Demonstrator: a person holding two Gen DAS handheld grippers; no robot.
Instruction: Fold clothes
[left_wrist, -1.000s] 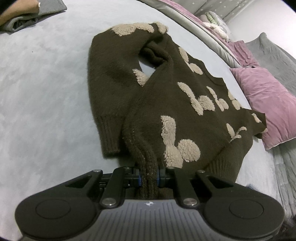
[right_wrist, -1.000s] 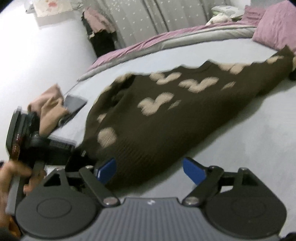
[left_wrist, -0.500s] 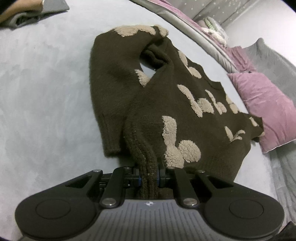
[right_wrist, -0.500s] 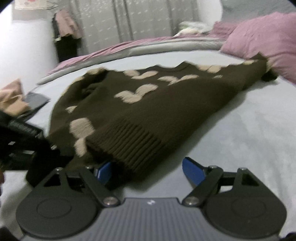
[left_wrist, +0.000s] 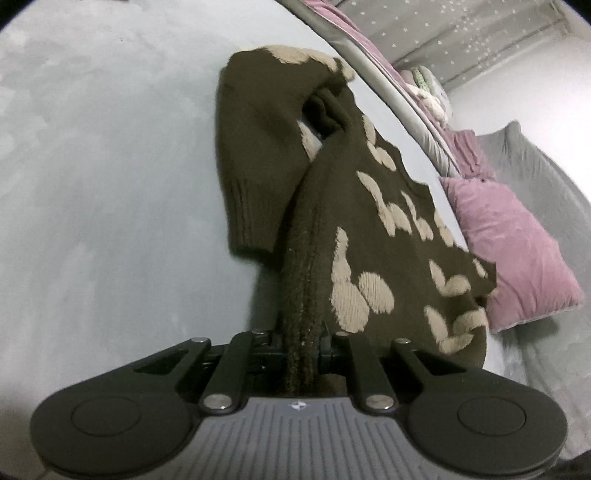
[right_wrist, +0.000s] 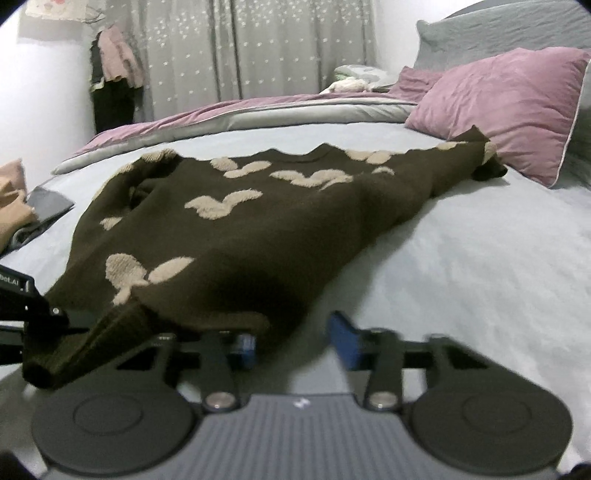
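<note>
Brown sweater (left_wrist: 332, 206) on the bed (left_wrist: 110, 184)

Left gripper (left_wrist: 302, 345) pinches its ribbed hem; right gripper (right_wrist: 291, 341) (blue pads) gapes beside it.

Only readable text: white letters, partly cut off, roughly "betAI", on a black device body (right_wrist: 14, 291) at the far left edge of the right wrist view. Small white logo marks on both gripper housings, not legible as text.
</note>
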